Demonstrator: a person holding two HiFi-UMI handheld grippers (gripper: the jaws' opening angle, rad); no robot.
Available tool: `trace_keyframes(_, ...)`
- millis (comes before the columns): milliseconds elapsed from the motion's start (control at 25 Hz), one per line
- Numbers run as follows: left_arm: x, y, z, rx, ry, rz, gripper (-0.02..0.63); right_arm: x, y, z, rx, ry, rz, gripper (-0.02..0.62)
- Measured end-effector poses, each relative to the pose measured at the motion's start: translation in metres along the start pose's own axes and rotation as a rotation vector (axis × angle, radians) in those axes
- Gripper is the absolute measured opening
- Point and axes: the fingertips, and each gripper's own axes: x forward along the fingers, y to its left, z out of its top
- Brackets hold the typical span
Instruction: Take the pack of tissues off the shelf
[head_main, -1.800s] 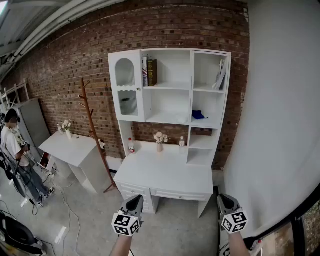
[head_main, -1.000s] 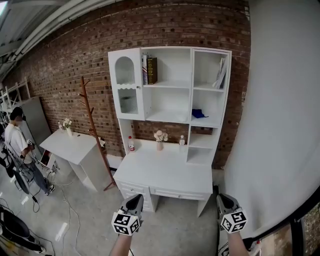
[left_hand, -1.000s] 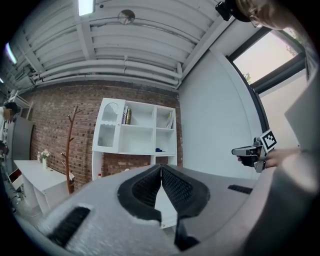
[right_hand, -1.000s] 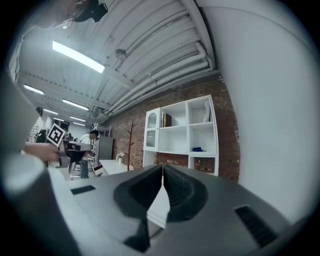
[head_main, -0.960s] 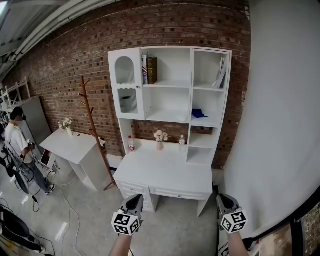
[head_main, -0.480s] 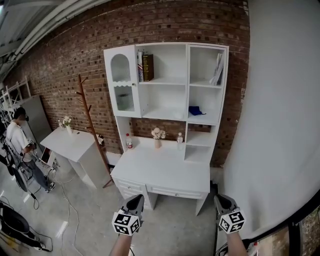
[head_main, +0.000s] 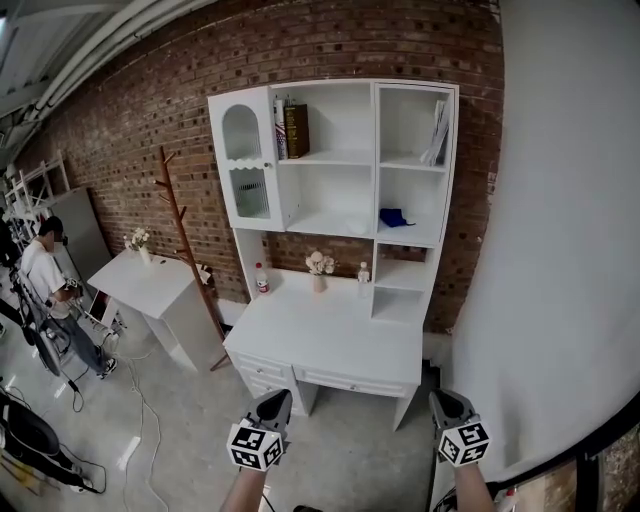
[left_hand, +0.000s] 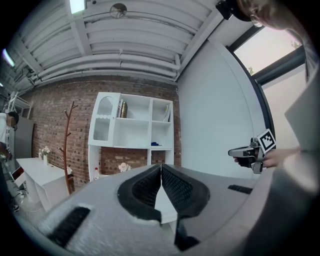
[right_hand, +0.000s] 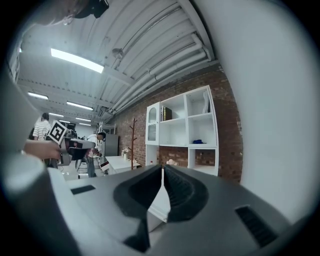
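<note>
The pack of tissues (head_main: 396, 217) is a small blue thing on the middle right shelf of the white hutch (head_main: 340, 155). It shows far off in the left gripper view (left_hand: 155, 144) and in the right gripper view (right_hand: 198, 142). My left gripper (head_main: 270, 405) and right gripper (head_main: 444, 404) hang low over the floor, well short of the desk (head_main: 330, 340). Both are shut with nothing between the jaws, as the left gripper view (left_hand: 161, 172) and the right gripper view (right_hand: 163, 175) show. Each gripper shows in the other's view, the right gripper (left_hand: 250, 152) and the left gripper (right_hand: 67, 143).
On the desk stand a red-capped bottle (head_main: 262, 280), a vase of flowers (head_main: 319, 268) and a small bottle (head_main: 364, 275). Books (head_main: 291, 130) fill the top shelf. A wooden coat rack (head_main: 185, 240) and a white side table (head_main: 155, 290) stand left, with a person (head_main: 50, 290). A white wall (head_main: 560, 250) runs along the right.
The head view has shifted, so the hutch sits a little higher and larger in frame. The person at the left has moved a little. Both grippers stay low and shut.
</note>
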Motion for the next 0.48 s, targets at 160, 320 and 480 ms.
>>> trace_keyframes(160, 0.002, 0.003, 0.001, -0.003, 0.000, 0.011, 0.026, 0.006, -0.002, 0.000, 0.004, 0.006, 0.009, 0.034)
trace_keyframes(320, 0.007, 0.010, -0.001, -0.007, 0.004, 0.013, 0.026, 0.018, -0.003, -0.003, 0.006, 0.022, 0.008, 0.034)
trace_keyframes(480, 0.018, 0.026, -0.004, -0.012, -0.002, 0.016, 0.026, 0.036, -0.002, -0.004, -0.005, 0.024, 0.006, 0.034)
